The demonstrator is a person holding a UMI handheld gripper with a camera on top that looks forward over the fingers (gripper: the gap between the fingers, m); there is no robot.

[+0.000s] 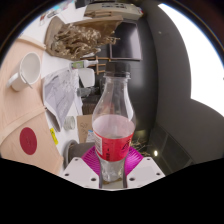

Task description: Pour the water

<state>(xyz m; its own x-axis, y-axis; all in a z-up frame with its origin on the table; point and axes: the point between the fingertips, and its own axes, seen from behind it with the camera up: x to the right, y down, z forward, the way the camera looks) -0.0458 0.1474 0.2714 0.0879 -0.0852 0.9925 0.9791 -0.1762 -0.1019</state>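
Observation:
A clear plastic bottle with a red label and a white cap stands upright between my fingers, its lower body pinched by the two magenta pads. My gripper is shut on the bottle. Whether the bottle rests on a surface or is lifted cannot be told, since its base is hidden between the fingers. A white cup lies beyond and to the left of the bottle on a pale surface.
A dark, broad upright object stands right behind the bottle. Crumpled paper and clutter lie left of the bottle. A cardboard piece with a red dot sits near my left finger. A box of cluttered items is farther back.

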